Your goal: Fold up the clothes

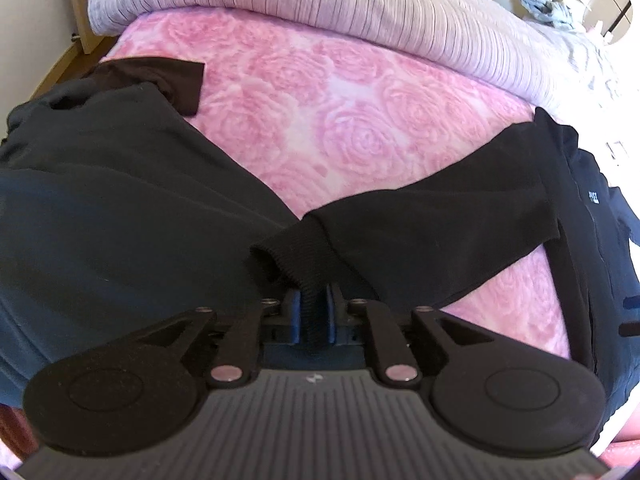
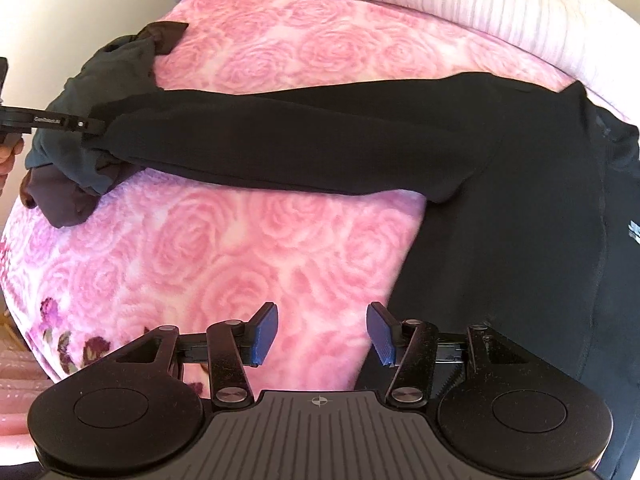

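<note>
A black sweater (image 2: pixel 520 208) lies on the pink rose-patterned bed (image 2: pixel 240 240), its body at the right. Its long sleeve (image 2: pixel 300 140) stretches left across the bed. My left gripper (image 1: pixel 314 308) is shut on the ribbed sleeve cuff (image 1: pixel 296 256); it also shows at the left edge of the right wrist view (image 2: pixel 86 124), gripping the sleeve end. My right gripper (image 2: pixel 322 334) is open and empty, low over the bed just left of the sweater's body edge. The sweater body also shows in the left wrist view (image 1: pixel 592 240).
A dark grey garment (image 1: pixel 100 208) and a brown one (image 1: pixel 176 80) lie piled at the bed's left side. A striped lilac duvet (image 1: pixel 320 12) is bunched along the far edge. A wooden bed frame (image 1: pixel 80 8) and wall lie beyond.
</note>
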A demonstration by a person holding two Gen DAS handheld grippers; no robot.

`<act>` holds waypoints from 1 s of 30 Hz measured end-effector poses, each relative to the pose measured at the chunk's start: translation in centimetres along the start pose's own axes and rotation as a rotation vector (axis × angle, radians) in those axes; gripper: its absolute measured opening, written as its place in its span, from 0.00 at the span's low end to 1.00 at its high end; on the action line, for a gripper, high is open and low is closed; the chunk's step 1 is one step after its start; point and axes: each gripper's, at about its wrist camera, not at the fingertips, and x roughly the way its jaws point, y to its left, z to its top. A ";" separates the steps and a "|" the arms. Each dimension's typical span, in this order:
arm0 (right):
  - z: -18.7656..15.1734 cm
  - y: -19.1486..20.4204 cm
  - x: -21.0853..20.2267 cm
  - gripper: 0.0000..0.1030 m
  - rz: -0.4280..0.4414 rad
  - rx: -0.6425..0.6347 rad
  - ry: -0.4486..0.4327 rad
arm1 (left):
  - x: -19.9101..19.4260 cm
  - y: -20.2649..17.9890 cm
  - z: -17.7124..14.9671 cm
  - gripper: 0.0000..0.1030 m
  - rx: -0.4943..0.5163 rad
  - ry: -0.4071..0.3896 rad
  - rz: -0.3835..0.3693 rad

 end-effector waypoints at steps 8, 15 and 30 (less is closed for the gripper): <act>-3.1 -1.9 -2.6 0.52 -0.052 0.142 -0.022 | -3.2 -0.7 -0.8 0.16 0.019 -0.024 0.051; -7.1 -3.5 -7.0 0.57 -0.165 0.260 -0.091 | -6.8 -6.2 -1.2 0.39 0.166 -0.046 0.070; -20.1 -5.4 -23.2 0.80 -0.430 0.538 -0.267 | -16.8 -24.1 -6.4 0.74 0.405 -0.138 -0.019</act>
